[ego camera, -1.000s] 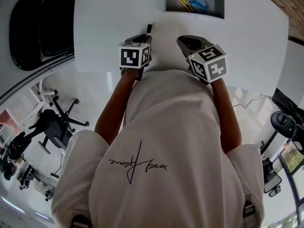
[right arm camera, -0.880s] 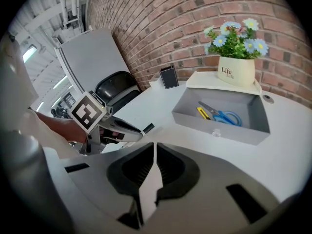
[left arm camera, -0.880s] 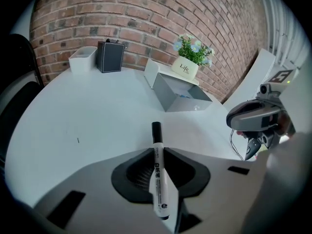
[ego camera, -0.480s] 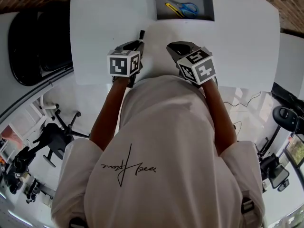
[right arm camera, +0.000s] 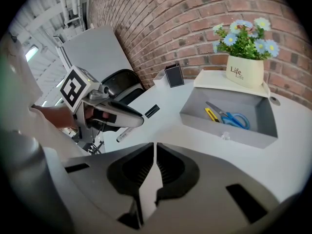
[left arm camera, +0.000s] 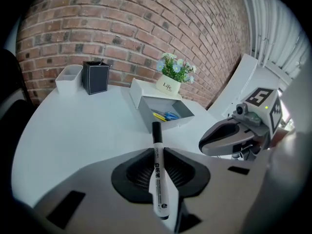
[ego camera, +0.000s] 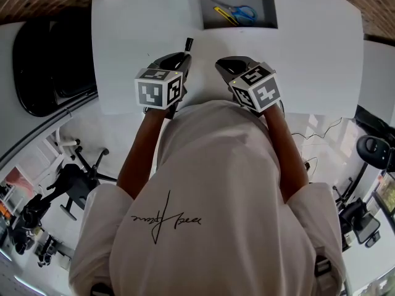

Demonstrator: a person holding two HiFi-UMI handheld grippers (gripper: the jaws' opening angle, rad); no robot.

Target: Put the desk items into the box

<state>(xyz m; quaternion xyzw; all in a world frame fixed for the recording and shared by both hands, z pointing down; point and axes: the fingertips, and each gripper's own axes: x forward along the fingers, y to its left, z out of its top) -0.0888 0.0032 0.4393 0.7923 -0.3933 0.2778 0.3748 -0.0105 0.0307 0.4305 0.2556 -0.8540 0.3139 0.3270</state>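
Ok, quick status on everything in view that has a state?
Left gripper: shut on the marker.
Marker: clamped, black cap pointing forward.
Right gripper: shut, nothing between its jaws.
Box: open, on the table.
Scissors: lying inside the box.
Flower pot: upright behind the box.
Black holder: upright.

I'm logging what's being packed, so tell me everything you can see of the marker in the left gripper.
The marker is a slim pen: white plastic-looking barrel with black print, black cap on, black rear end. The jaws of the left gripper clamp it mid-barrel, cap sticking forward toward the grey box, clear of the white table. Nothing else touches it.
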